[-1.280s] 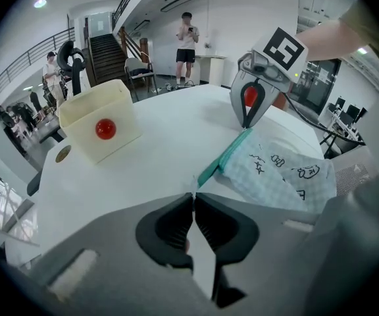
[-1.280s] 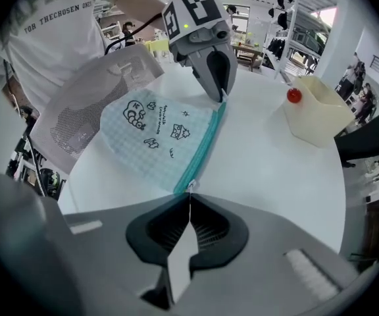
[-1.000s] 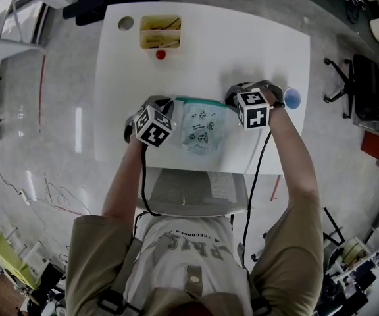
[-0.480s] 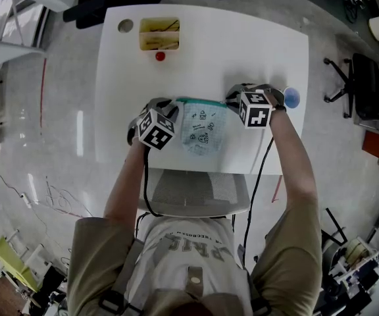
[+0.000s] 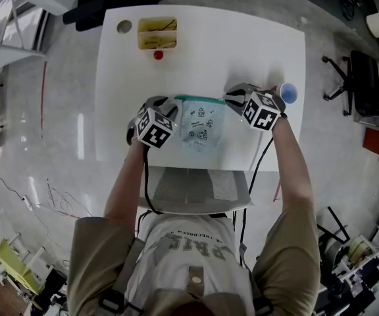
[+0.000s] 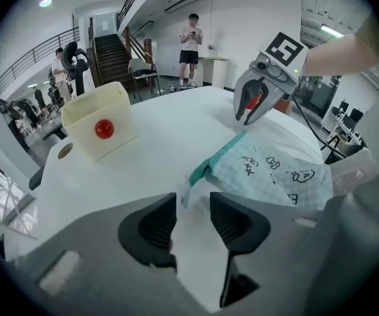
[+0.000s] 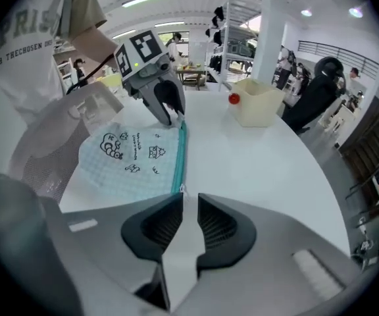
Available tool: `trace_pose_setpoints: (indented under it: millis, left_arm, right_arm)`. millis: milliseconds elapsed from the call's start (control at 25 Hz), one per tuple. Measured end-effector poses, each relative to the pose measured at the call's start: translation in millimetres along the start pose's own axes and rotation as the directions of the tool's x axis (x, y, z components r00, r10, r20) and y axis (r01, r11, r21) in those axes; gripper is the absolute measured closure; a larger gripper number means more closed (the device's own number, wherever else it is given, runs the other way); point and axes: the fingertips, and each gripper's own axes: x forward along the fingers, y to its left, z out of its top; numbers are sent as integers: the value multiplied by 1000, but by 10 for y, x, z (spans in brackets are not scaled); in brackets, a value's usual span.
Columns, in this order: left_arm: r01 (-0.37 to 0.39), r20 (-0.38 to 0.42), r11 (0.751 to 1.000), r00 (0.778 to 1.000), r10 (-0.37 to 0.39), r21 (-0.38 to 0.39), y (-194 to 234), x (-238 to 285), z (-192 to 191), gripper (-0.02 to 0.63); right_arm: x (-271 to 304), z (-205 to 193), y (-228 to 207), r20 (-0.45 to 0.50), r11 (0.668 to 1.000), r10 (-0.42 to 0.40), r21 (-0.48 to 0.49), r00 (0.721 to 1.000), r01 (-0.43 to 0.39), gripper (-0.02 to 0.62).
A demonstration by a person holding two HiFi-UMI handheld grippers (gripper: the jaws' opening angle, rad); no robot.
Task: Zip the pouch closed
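Two grippers are held at the two ends of the pouch point(image 5: 201, 127), which is laid flat close to the near edge of the white table point(image 5: 242, 38), with its teal zip point(image 7: 179, 157) turned to the far side. The left gripper point(image 6: 193, 203) is set at the zip's left end, where the cloth would be steadied against a pull. Its jaws have just been opening and are stood well apart, and the small white end tab point(image 6: 185, 193) is left at the tip of one jaw, pressed by neither pad. The right gripper point(image 7: 189, 206) is set at the other end. Its jaws have likewise just been opening and are parted by a narrow gap with nothing between them, and the zip's slider point(image 7: 182, 189) is seen just ahead of the tips. The teal line is seen as one unbroken strip, so the zip is judged to be drawn shut and both holds let go.

Just beside the right gripper a small blue round thing point(image 5: 289, 95) is stood, close enough to be knocked on withdrawal. Well beyond the pouch a cream bin point(image 5: 158, 33) is placed, with a red ball point(image 5: 158, 55) just before it and a round hole point(image 5: 124, 26) in the tabletop to its left; none of these is in the way
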Motion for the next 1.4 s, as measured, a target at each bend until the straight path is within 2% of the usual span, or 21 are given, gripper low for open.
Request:
trace_pose_setpoints:
  millis: [200,360,560,720,840,1040,1200,1400]
  left_arm:
    - [-27,24,999,999,29,-46,52,-78,-11,436]
    - [-55,50,996,997,58,-71,53,-184,3,436]
    - [-93,119,988,987,108,-123,65,-361,131,436]
    - [-136,179,982,971,158,-129,64,-537,299,437]
    - [-167,230,977,954,195,-135,29,-730,441,437]
    - [-234,329,959,904,274,-158,-15,-1156,717,437]
    - [-297,402,934,844,355,-201,-40,-1606,899,437]
    - [-315,516,920,762,391,-231,-241,-2139,1086,437]
  right_arm:
    - [-125,80,-46,130,979,-128,176,983,104,526]
    - [-301,118,-70,211,931,-268,306,940,197,526]
    - [-595,197,-81,300,850,-422,459,856,258,500]
    - [-874,343,-44,345,798,-516,527,784,294,456]
    - [-1140,465,7,367,756,-592,562,718,335,442]
    - [-1691,659,107,400,672,-712,628,577,394,437]
    - [-2054,828,302,426,645,-751,634,504,426,437]
    - [-2492,973,559,447,589,-803,693,395,415,439]
